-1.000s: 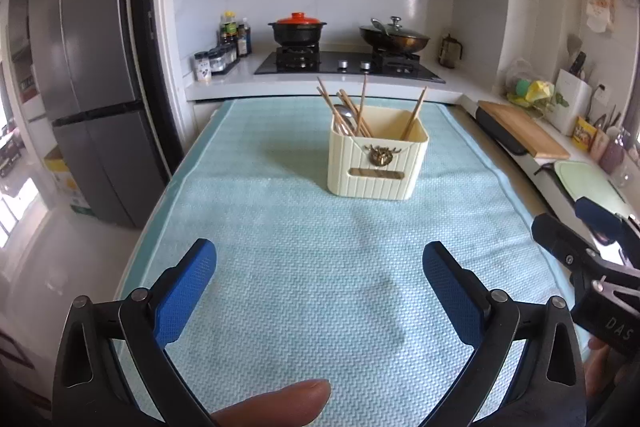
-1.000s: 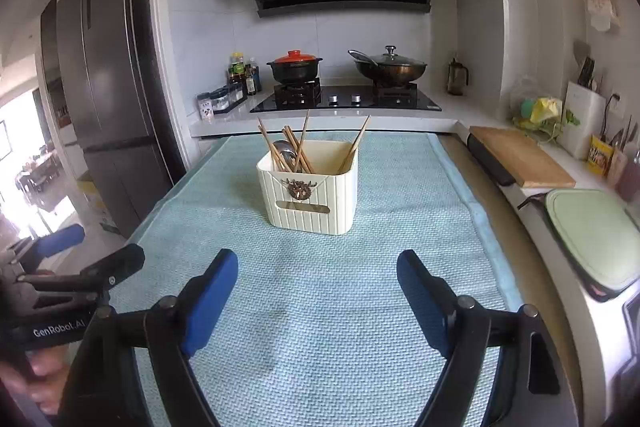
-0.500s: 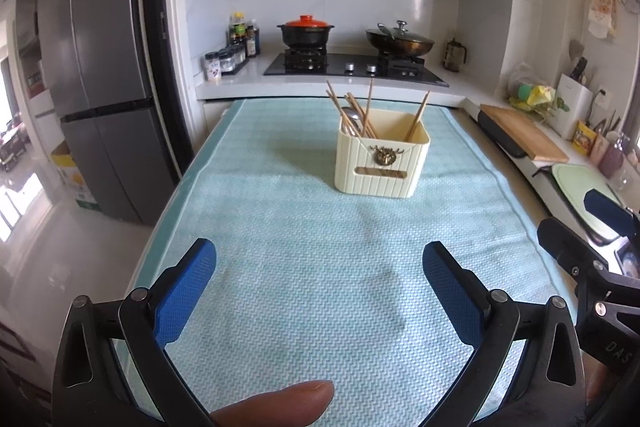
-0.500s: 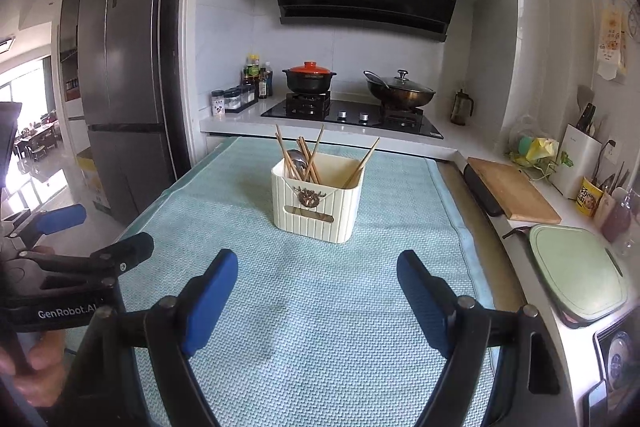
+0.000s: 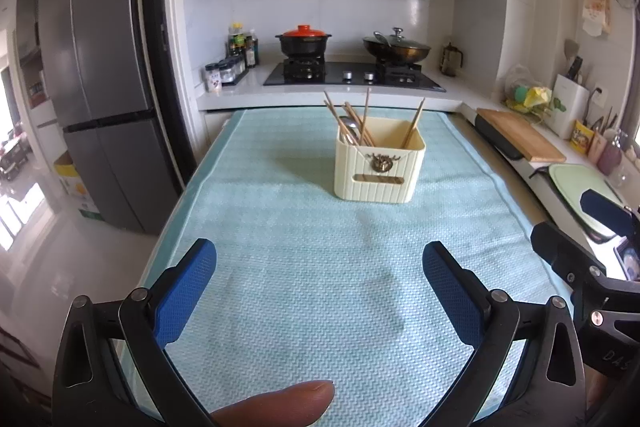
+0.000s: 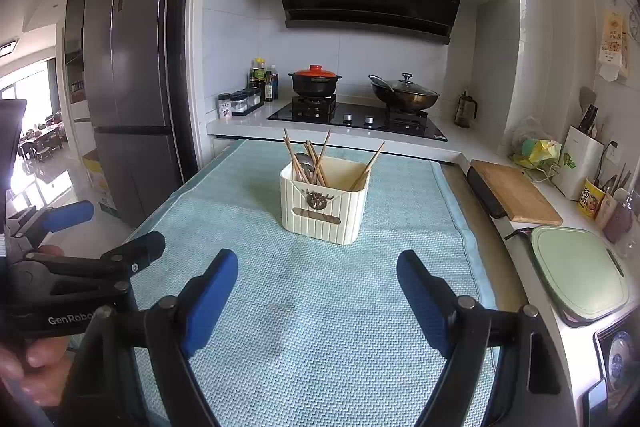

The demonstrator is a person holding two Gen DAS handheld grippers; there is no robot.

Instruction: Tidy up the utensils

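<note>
Hovering over the mat, both grippers were empty: left gripper jaws wide, nothing between the blue pads; right gripper same, wide and clear. Both sat at the near end of the mat, well apart from the holder, angled down toward it. Holder stood upright mid-mat toward the far end, short of the stove counter. Chopsticks already stood in it: a bundle leaning in the left part, one more leaning at the right side. A spoon was tucked in with the left bundle. Couldn't tell whether there's a divider inside or how the pieces were sorted, the interior was mostly hidden. No loose utensils visible anywhere on the mat in either view. My read: task looked done or nearly so, everything collected in the holder, hands clear of it. What might be left, if anything: moving the stray right-hand chopstick over with the rest. Can't confirm that's required. A fingertip showed at the bottom of the left view, and a hand on the left gripper's handle in the right view.
</note>
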